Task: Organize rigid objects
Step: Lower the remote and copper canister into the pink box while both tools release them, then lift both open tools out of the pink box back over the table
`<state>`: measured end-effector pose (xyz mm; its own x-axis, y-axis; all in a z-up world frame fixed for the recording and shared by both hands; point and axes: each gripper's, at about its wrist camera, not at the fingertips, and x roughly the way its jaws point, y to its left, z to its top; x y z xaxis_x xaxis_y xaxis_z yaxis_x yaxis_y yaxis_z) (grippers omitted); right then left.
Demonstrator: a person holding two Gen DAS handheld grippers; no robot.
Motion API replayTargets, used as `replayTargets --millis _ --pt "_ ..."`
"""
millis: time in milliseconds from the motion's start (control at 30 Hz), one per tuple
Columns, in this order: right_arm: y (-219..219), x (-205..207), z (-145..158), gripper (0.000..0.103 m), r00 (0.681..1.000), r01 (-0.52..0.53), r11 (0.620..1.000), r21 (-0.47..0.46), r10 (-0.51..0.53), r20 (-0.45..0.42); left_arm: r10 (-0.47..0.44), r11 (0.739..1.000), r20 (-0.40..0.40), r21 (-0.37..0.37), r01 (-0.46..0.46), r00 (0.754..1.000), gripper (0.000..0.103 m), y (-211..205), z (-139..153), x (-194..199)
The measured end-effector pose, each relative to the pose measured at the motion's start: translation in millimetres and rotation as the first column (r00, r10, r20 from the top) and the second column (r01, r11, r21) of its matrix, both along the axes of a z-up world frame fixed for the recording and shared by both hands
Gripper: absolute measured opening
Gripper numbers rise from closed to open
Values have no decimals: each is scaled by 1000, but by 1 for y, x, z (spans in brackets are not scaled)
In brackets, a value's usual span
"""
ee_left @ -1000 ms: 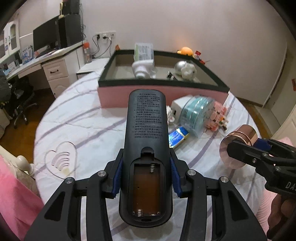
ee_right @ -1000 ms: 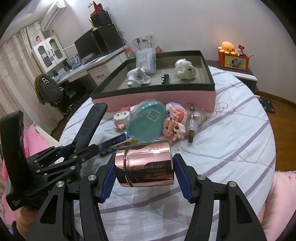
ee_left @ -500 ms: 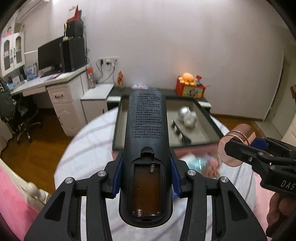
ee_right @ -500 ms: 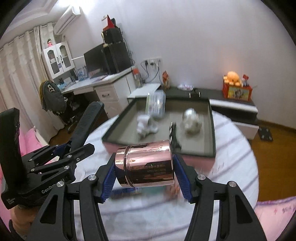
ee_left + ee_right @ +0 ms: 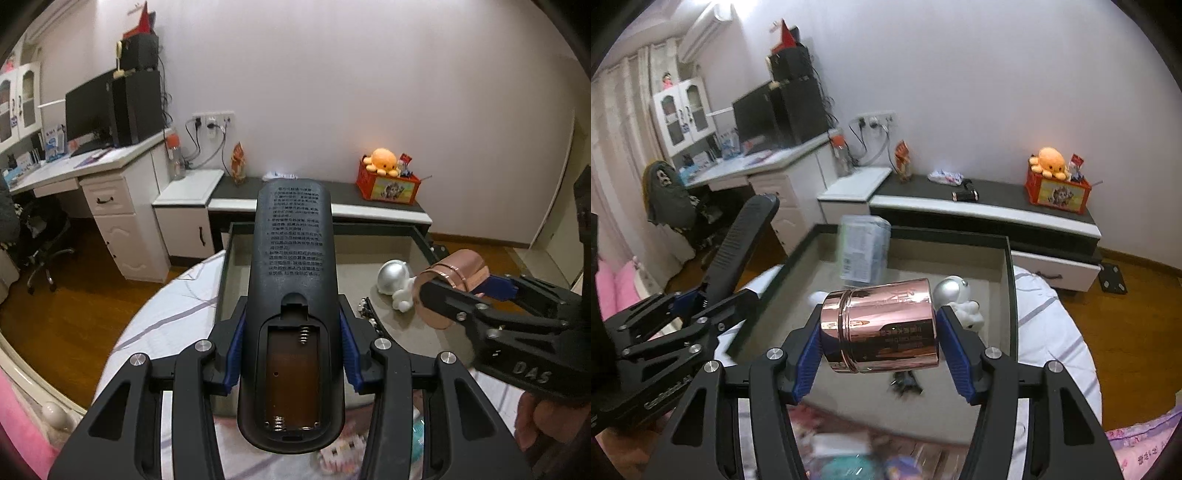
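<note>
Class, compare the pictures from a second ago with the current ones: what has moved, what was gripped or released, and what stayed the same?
Both grippers have risen and advanced from over the striped tablecloth to over the pink, dark-rimmed box. Nothing was gripped or released. The left gripper still clamps the black remote control with its open battery bay; the right gripper still clamps the shiny rose-gold metal canister.

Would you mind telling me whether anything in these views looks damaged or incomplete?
Yes: the black remote control held in the left gripper has no battery cover, and its battery compartment is open and empty, with bare spring contacts showing.
</note>
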<state>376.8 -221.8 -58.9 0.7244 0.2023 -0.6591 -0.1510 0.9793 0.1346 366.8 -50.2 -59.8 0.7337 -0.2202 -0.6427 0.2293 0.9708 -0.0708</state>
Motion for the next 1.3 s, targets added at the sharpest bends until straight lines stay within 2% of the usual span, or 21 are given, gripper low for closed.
replayTargets --millis 233,400,467,500,600,633,733,767,1033,1300 --pt "-2 31 -40 59 996 -2 999 -36 -1 -94 -11 1000 -128 15 13 992 44 -9 -48 34" --pt "1 38 -47 60 993 -9 998 -70 0 -117 11 1000 -126 25 -8 992 48 -7 -52 32" --pt "1 35 -47 65 994 -1 996 -86 -8 -110 19 999 -117 30 -15 993 60 -5 -49 29" --pt "1 34 -47 75 994 1 996 -85 -10 -110 26 999 -107 35 -23 994 73 -4 -46 25" --pt "-3 28 -44 85 994 20 996 -85 -28 -103 57 998 -69 42 -54 996 100 3 -37 13" --pt "-4 25 -43 86 994 20 997 -75 -28 -104 62 997 -58 42 -60 996 103 7 -35 11" --pt "-5 14 -39 102 994 38 997 -67 -44 -96 80 996 -36 43 -78 996 103 14 -26 -1" --pt "-6 10 -37 103 994 50 996 -70 -57 -90 83 996 -36 40 -82 996 103 16 -24 -7" --pt "-15 -39 -17 103 994 104 995 -6 -105 -44 125 992 -13 38 -124 992 103 31 -11 -52" --pt "-19 -113 5 103 988 153 987 53 -154 20 118 993 -10 34 -117 993 103 36 -5 -111"
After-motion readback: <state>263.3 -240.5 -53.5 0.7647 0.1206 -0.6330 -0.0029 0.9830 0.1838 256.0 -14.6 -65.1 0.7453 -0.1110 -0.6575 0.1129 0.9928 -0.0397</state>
